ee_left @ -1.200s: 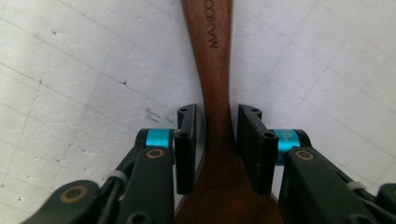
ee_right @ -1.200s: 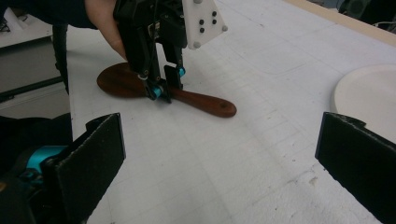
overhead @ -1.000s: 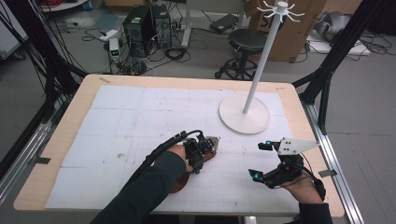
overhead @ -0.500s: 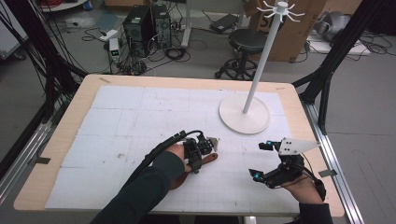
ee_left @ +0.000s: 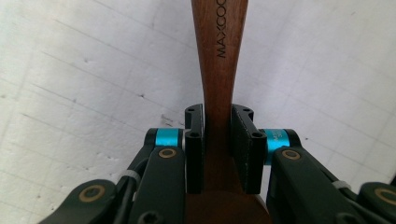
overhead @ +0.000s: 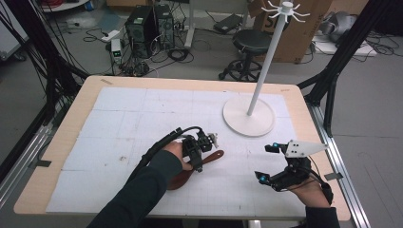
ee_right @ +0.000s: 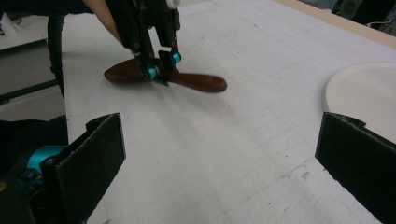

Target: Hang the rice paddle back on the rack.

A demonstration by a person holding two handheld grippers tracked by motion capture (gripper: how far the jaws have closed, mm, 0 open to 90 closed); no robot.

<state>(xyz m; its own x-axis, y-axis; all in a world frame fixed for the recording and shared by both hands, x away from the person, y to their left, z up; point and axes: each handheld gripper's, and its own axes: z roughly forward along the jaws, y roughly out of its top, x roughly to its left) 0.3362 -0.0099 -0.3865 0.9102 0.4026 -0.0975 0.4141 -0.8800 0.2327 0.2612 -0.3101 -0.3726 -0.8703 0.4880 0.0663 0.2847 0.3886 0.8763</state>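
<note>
A white gridded mat [overhead: 142, 118] covers a pale wooden table [overhead: 62, 142], with a grey floor, computer towers and a black stool behind it at the top of the high view. At the upper right of the mat stands a white stand [overhead: 259, 76] on a round base.

A brown wooden spoon [overhead: 211, 157] lies flat on the mat just below the middle of the high view. Its long axis runs on a diagonal: the handle end points to the upper right, toward the stand's base, and the broad bowl end lies at the lower left, partly under the person's hand. In the left gripper view the handle [ee_left: 219, 56] runs straight up the frame, with lettering along it.

The left gripper [overhead: 199, 151] sits directly over the spoon's narrow neck, one jaw on each side. In the left gripper view the two pads [ee_left: 194, 149] are pressed against the wood, clamped on the handle.

The right gripper [overhead: 272, 164] is at the lower right of the high view, well apart from the spoon. Its jaws stand wide apart with only mat between them.
</note>
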